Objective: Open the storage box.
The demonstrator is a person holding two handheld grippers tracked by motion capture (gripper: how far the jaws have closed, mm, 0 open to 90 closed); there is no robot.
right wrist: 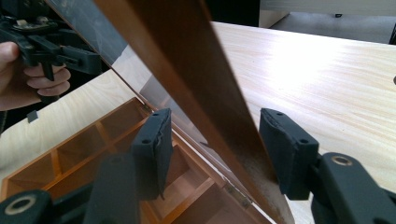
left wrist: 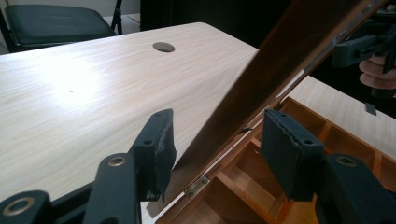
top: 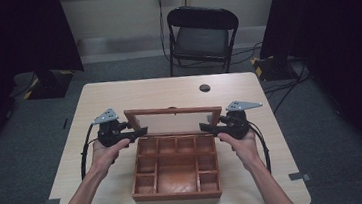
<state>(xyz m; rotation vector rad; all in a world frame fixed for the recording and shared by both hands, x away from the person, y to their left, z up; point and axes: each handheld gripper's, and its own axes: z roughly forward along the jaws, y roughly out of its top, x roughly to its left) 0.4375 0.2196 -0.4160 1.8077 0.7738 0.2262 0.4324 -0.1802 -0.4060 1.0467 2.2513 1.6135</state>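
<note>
Black folding chair [top: 203, 35] behind pale wooden table [top: 118, 95], grey carpet floor [top: 32, 141], dark curtains [top: 17, 35]

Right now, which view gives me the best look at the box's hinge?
The left gripper view: the metal hinge sits close, between lid frame and box. The right gripper view shows the other hinge, darker. The high view is too small to tell.

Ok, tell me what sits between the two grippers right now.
The raised lid of the wooden box spans between the left gripper and right gripper, seen in the high view.
</note>
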